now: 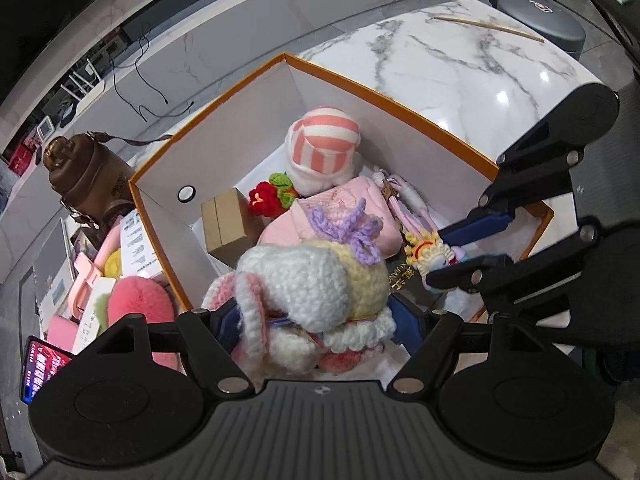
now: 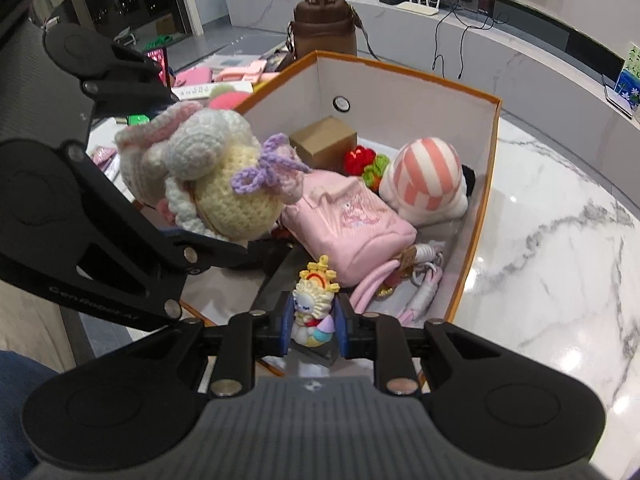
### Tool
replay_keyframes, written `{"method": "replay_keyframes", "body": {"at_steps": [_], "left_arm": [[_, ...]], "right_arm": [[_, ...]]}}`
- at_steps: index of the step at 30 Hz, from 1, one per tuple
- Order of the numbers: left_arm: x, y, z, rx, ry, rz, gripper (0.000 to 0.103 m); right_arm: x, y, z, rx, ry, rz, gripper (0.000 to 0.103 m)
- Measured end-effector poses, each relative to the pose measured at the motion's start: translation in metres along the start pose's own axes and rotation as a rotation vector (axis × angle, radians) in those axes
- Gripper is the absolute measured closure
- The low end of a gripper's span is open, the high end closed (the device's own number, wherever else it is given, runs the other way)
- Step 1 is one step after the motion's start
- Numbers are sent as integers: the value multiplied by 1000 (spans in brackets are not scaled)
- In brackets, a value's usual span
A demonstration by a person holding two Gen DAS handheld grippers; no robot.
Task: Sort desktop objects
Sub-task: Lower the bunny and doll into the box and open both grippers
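Crocheted doll (image 1: 320, 280) in left tongs (image 1: 320, 322), figurine (image 2: 314, 308) in right tongs (image 2: 313, 326), above crowded box (image 2: 404, 80)

Both wrist views look steeply down, close, into one box (image 1: 400, 100).

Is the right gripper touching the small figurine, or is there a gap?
Touching. In the right wrist view, the right gripper has both blue pads pressed against the sides of the small figurine, with no gap visible.
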State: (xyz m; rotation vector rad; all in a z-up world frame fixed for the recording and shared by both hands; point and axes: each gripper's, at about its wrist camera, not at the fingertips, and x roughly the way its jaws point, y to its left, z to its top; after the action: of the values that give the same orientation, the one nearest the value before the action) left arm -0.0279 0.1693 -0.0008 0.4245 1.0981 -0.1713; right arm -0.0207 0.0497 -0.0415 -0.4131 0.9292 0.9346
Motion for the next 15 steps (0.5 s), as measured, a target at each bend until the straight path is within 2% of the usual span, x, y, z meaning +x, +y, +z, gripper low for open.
{"method": "replay_keyframes", "body": {"at_steps": [4, 6, 7, 10, 15], "left_arm": [[4, 1, 6, -25, 23, -5, 16], [6, 0, 8, -24, 40, -1, 16], [6, -2, 8, -17, 42, 9, 16], [3, -7, 9, 21, 34, 55, 16], [-4, -9, 11, 22, 27, 61, 16]], "right_arm": [[-2, -3, -1, 4, 3, -5, 78], [-3, -4, -1, 4, 5, -17, 71], [-3, -5, -2, 2, 4, -23, 70], [-5, -6, -2, 5, -1, -16, 66], [-7, -3, -3, -10, -6, -12, 60]]}}
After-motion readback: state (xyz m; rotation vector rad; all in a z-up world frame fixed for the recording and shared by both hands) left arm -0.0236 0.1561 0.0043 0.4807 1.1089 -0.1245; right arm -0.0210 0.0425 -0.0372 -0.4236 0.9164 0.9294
